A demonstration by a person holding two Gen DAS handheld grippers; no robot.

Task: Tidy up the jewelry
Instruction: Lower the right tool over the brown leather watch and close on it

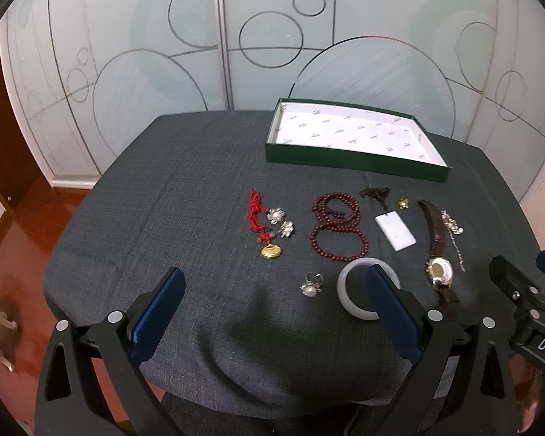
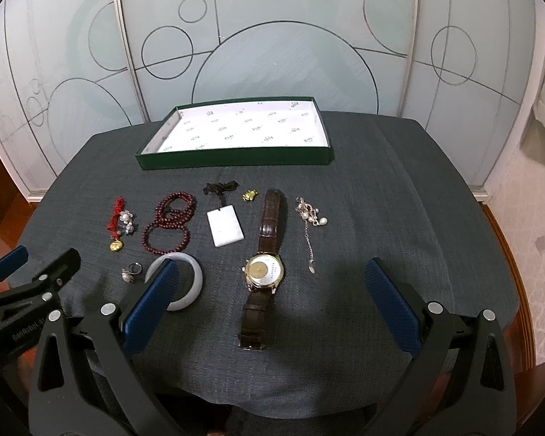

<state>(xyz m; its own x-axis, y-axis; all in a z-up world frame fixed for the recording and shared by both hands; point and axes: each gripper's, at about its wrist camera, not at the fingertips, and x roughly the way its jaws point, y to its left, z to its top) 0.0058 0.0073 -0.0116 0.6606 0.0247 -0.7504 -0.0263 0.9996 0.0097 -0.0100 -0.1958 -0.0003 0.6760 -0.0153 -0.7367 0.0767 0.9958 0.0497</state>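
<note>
left gripper [image 1: 274, 283]: jaws wide apart, holding nothing, hovering over the near half of the table; blue pads face each other.
right gripper [image 2: 269, 276]: jaws wide as well, nothing between them, raised over the watch.
writing on grippers: white letters "das" on the right tool's body in the left view; "genrobot" followed by unclear characters on the left tool's body in the right view.
table [image 2: 399, 200]: covered in dark grey woven cloth.
box [image 2: 236, 158]: shallow, green walls, at the far side of the table; white lining printed with small repeated green logos, too small to read.
watch [image 2: 264, 270]: brown leather strap, gold case, lying lengthwise near the centre; dial text unreadable.
white bangle [image 2: 194, 278]: left of the watch, partly behind a blue pad.
pearl ring [image 1: 311, 285]: just left of the bangle.
red bead strand [image 1: 338, 227]: coiled, beyond the bangle.
white pendant [image 1: 395, 232]: rectangular, on a dark cord, between beads and watch strap.
silver chain bracelet [image 2: 310, 225]: right of the strap.
red cord charms [image 1: 269, 225]: leftmost cluster.
</note>
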